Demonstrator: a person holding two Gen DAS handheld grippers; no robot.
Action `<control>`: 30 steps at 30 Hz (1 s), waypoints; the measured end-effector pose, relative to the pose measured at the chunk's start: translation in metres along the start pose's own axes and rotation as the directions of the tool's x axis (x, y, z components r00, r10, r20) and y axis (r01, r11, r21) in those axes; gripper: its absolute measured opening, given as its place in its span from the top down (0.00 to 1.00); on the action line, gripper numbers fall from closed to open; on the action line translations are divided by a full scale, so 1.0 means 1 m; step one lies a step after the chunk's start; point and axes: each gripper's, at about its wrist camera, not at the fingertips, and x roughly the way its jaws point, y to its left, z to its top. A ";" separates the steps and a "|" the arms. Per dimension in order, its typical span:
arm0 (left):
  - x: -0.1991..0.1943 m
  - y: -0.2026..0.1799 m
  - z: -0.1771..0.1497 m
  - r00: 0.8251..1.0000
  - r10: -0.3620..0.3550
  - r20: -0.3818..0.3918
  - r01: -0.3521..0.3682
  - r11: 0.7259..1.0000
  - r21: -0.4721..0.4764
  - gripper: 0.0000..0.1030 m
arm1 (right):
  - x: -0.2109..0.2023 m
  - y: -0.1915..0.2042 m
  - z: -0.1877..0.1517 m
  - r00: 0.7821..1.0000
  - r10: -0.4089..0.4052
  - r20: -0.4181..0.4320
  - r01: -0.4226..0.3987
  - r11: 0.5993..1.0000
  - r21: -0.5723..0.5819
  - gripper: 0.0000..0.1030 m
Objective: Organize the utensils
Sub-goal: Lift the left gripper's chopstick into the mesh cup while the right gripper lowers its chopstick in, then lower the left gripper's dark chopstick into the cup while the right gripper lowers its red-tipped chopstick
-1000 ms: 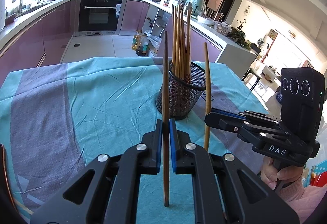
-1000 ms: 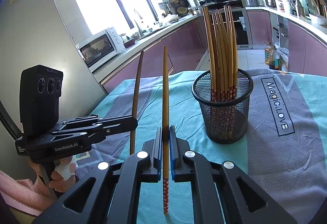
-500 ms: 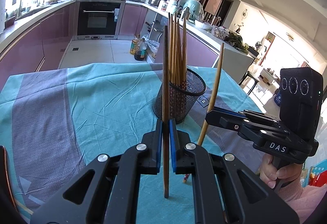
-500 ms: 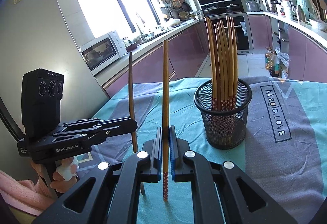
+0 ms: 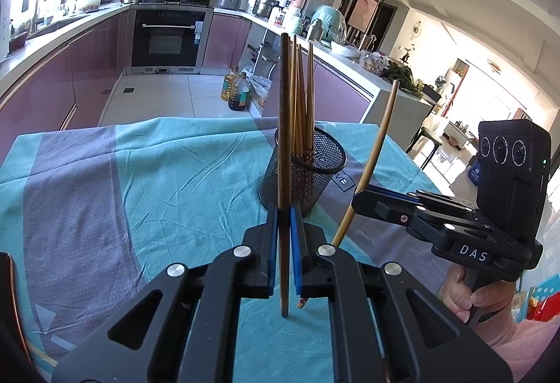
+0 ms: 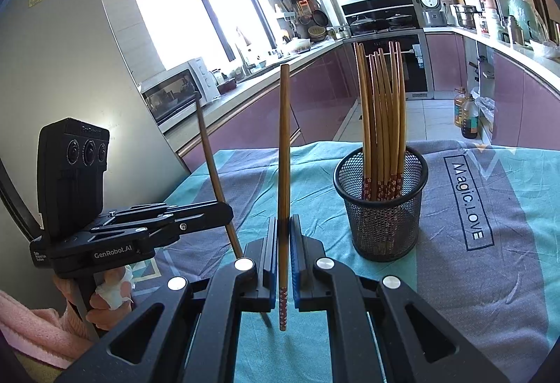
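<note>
left wrist view shows the left tool [image 5: 284, 225] clamping one chopstick [image 5: 285, 138], the right tool [image 6: 284, 236] another [image 6: 284, 155]; each should tip theirs above the mesh holder [image 6: 381, 208] on the table before releasing.

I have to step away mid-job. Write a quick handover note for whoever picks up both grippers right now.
Left gripper: shut on one brown wooden chopstick, held upright.
Right gripper: shut on a second wooden chopstick with a red patterned end, also upright.
Black wire-mesh cup: stands on the teal and grey tablecloth, ahead of both grippers.
Done: a bundle of matching chopsticks already stands in the cup.
Left: drop both held chopsticks into the cup.
</note>
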 end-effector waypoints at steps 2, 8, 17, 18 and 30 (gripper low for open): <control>-0.001 -0.001 0.001 1.000 -0.003 0.005 0.003 1.000 0.001 0.92 | -0.001 0.000 0.000 1.000 0.000 0.003 0.000 1.000 -0.001 0.94; -0.004 -0.001 0.002 1.000 -0.007 0.017 0.007 1.000 0.003 0.93 | -0.003 -0.001 0.002 1.000 -0.004 0.011 0.004 1.000 -0.003 0.94; -0.008 -0.004 0.004 1.000 -0.010 0.029 0.010 1.000 0.009 0.93 | -0.006 -0.001 0.002 1.000 -0.009 0.021 0.009 1.000 -0.007 0.94; -0.007 -0.004 0.004 1.000 -0.010 0.029 0.009 1.000 0.010 0.93 | -0.007 -0.001 0.002 1.000 -0.009 0.022 0.009 1.000 -0.007 0.94; -0.006 -0.005 0.008 0.999 -0.010 0.037 0.009 1.000 0.014 0.93 | -0.013 0.000 0.004 0.999 -0.016 0.036 0.017 1.000 -0.018 0.94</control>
